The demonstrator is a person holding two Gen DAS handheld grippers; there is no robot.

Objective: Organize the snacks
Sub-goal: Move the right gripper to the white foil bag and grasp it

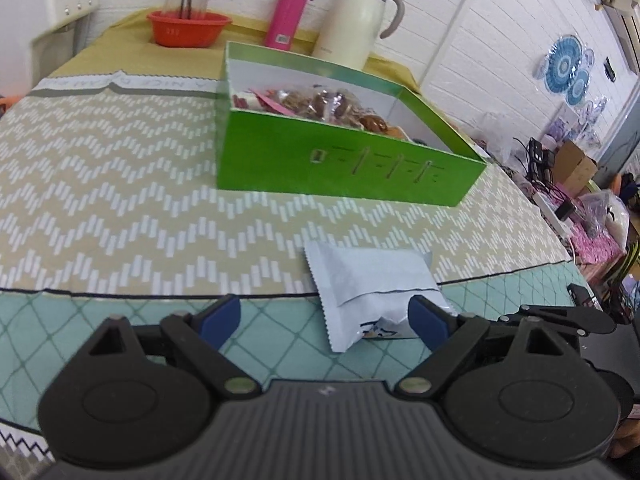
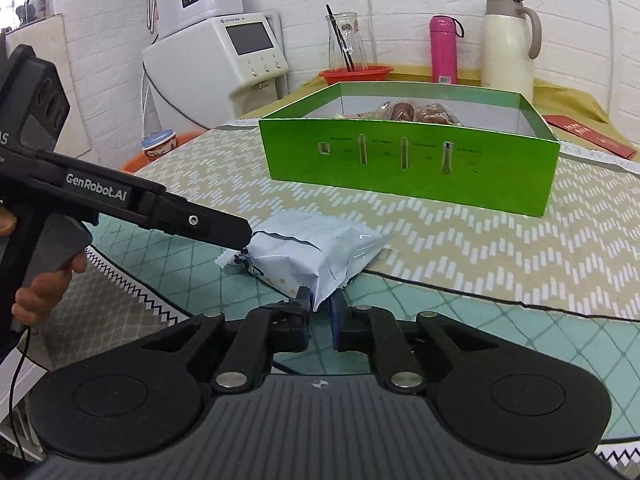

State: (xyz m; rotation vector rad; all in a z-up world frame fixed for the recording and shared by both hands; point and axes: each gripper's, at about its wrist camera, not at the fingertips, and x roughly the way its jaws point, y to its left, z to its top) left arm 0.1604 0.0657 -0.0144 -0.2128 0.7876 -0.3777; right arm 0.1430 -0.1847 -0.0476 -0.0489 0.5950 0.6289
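A pale blue snack packet [image 1: 372, 276] lies on the patterned tablecloth in front of an open green box [image 1: 340, 168] that holds several wrapped snacks [image 1: 320, 102]. My left gripper [image 1: 325, 320] is open wide, the packet's near end lying between its blue pads [image 1: 428, 320], close to the right one. In the right wrist view my right gripper [image 2: 322, 306] is shut on the near crimped corner of the packet [image 2: 316, 248]. The left gripper's finger [image 2: 208, 226] reaches the packet's far left end. The green box [image 2: 408, 168] stands beyond.
Behind the box stand a pink flask [image 1: 290, 12], a cream thermos jug [image 1: 360, 20] and a red basin [image 1: 188, 28] holding a glass carafe. A white appliance [image 2: 224, 68] stands off the table's left. A red envelope [image 2: 592, 136] lies at the right.
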